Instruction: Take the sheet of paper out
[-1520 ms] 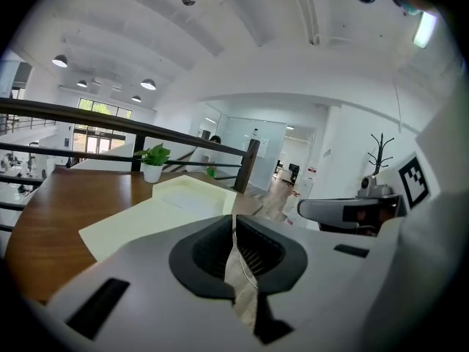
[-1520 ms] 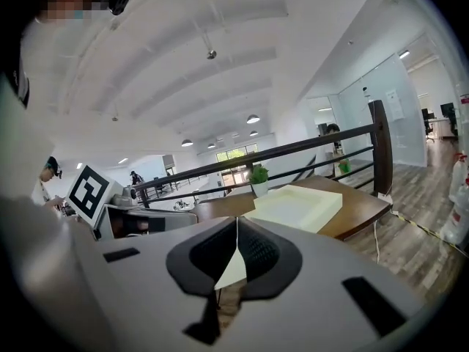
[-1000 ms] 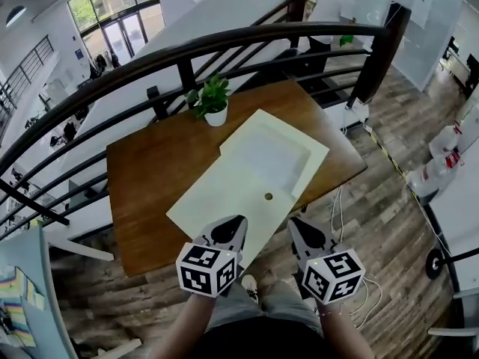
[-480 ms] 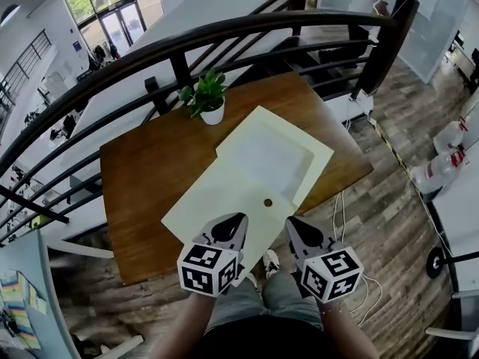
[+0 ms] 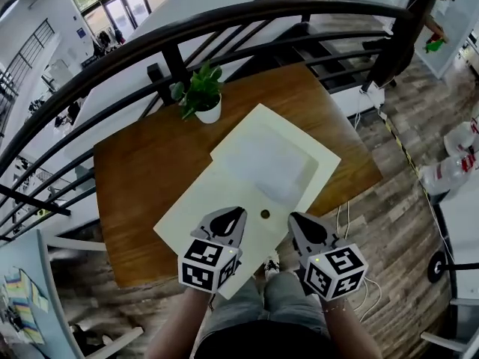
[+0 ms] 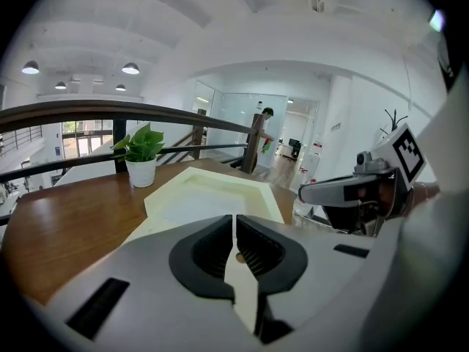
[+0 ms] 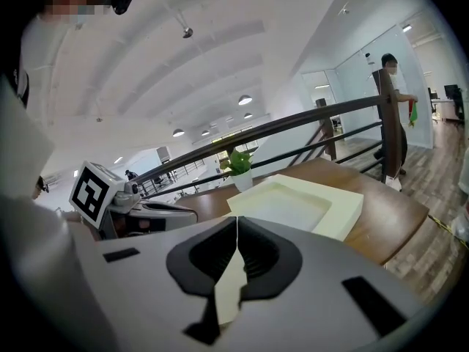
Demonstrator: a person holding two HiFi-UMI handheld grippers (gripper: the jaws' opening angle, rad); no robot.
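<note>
A flat cream box (image 5: 322, 152) lies open on the wooden table (image 5: 127, 178). A pale sheet of paper (image 5: 268, 159) rests in its shallow recess. The box's flap (image 5: 202, 215) is spread toward me and has a small round button (image 5: 264, 214) on it. My left gripper (image 5: 233, 217) is shut and empty, its tips over the flap's near part. My right gripper (image 5: 295, 221) is also shut and empty, just off the flap's near right edge. In the left gripper view the left gripper (image 6: 234, 222) points at the box (image 6: 212, 193). The right gripper (image 7: 237, 224) does the same in its own view, toward the box (image 7: 293, 204).
A potted plant (image 5: 200, 96) stands at the table's far left behind the box. A black railing (image 5: 224, 21) curves round the far side. A person (image 5: 432, 10) stands far right on the floor below. Cables (image 5: 346, 214) and white bags (image 5: 449, 172) lie right of the table.
Both grippers have moved forward together, and the left one's tips now reach over the flap's near edge. The person in the background has walked to the right.
</note>
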